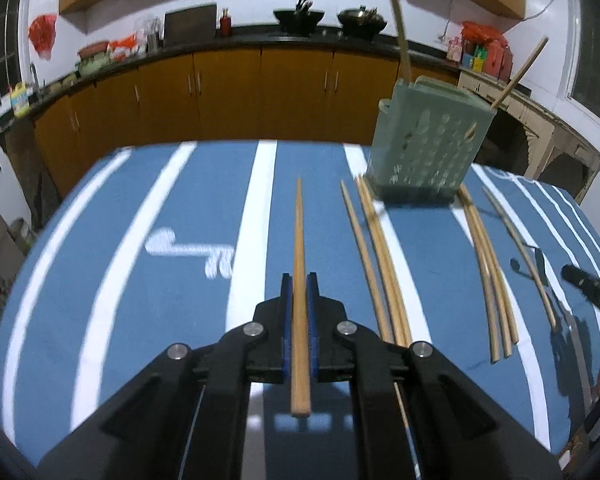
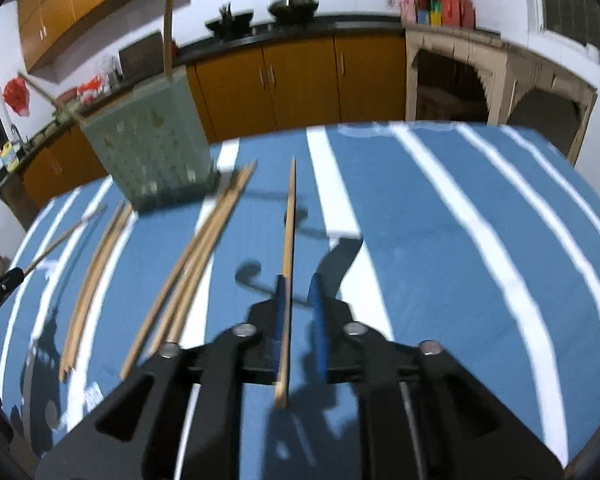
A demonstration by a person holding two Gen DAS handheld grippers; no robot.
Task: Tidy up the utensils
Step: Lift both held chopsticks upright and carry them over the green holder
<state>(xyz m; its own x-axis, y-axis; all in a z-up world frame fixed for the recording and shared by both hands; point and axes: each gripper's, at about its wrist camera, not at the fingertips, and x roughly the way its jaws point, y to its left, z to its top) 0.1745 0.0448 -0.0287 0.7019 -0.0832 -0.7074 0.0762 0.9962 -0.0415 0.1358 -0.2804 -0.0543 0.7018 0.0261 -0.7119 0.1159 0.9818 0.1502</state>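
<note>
Chopsticks lie along both tongs, tips toward the green utensil holder (image 1: 424, 140). Left tongs (image 1: 300, 280) clamp one chopstick (image 1: 299, 240), holder ahead-right. Right tongs (image 2: 299, 282), partly open, carry another chopstick (image 2: 289, 232) against one pad, holder ahead-left.

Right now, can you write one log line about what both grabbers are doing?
left gripper: shut on chopstick | right gripper: open, chopstick against one finger | green holder: upright, chopsticks inside | more chopsticks on cloth
</note>
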